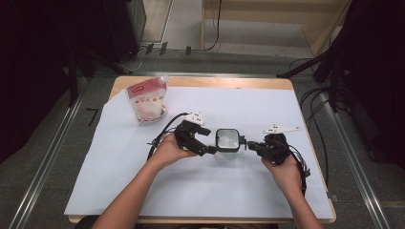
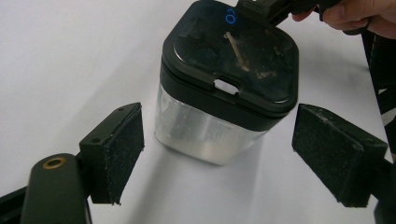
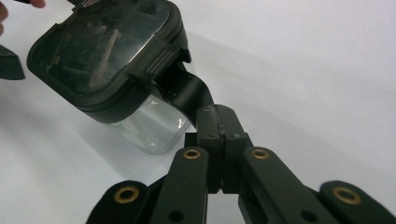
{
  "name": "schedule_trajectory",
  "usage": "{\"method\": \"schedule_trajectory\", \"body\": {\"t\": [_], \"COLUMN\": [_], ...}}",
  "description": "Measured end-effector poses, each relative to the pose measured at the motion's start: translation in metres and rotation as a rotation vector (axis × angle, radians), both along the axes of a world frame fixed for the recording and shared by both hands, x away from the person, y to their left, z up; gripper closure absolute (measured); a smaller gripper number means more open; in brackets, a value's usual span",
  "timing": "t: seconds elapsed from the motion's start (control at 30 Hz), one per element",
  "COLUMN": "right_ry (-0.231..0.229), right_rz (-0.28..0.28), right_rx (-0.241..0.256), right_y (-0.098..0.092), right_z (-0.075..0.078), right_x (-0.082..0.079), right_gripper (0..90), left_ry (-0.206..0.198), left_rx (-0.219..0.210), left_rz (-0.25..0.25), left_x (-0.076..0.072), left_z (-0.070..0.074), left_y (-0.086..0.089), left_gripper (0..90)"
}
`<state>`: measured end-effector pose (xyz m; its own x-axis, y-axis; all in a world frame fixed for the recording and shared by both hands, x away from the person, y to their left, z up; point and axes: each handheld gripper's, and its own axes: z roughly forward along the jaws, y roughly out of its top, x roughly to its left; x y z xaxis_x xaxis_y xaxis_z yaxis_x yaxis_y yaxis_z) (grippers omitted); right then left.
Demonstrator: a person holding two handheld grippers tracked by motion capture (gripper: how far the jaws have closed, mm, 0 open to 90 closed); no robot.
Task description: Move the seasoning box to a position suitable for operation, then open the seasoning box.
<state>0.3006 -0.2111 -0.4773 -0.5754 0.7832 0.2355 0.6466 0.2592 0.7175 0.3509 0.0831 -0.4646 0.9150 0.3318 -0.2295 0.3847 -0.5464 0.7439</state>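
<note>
A small container (image 1: 227,139) with a clear body and a black lid stands mid-table on the white sheet. Its lid (image 2: 233,51) carries a lit blue mark near the far edge. My left gripper (image 1: 210,150) is at its left side, open. In the left gripper view the two pads (image 2: 119,149) flank the clear body without touching it. My right gripper (image 1: 253,145) comes from the right. In the right gripper view it (image 3: 219,116) is shut on a black handle (image 3: 187,91) that sticks out from under the container's lid (image 3: 102,51).
A red and white pouch (image 1: 147,100) stands upright at the back left. A white sheet (image 1: 191,191) covers most of the wooden table (image 1: 200,82). Cables (image 1: 162,133) trail from both grippers across the sheet.
</note>
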Motion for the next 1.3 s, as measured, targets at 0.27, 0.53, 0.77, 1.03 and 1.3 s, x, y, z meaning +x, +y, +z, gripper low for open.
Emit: {"method": "schedule_trajectory", "body": {"t": [0.27,0.53,0.77,1.03,1.3], "right_ry": [-0.002,-0.002,0.001,0.007,0.005], "right_rz": [-0.01,-0.017,-0.022,-0.022,-0.024], "right_rx": [-0.011,-0.01,-0.008,0.001,-0.008], "right_y": [0.002,0.002,0.002,0.002,0.004], "right_z": [-0.001,-0.002,-0.003,-0.003,-0.004], "right_x": [0.001,0.002,0.003,0.003,0.002], "right_gripper": [90.0,90.0,90.0,90.0,90.0], "left_ry": [-0.015,-0.021,-0.02,-0.025,-0.058], "left_rx": [0.006,0.036,0.047,0.039,0.06], "left_rz": [-0.066,-0.084,-0.085,-0.084,-0.096], "left_x": [0.001,0.006,0.007,0.007,0.004], "left_z": [-0.004,-0.008,-0.007,-0.001,0.0], "left_y": [-0.014,-0.023,-0.028,-0.023,-0.023], "left_gripper": [16.8,15.9,13.8,16.1,16.4]}}
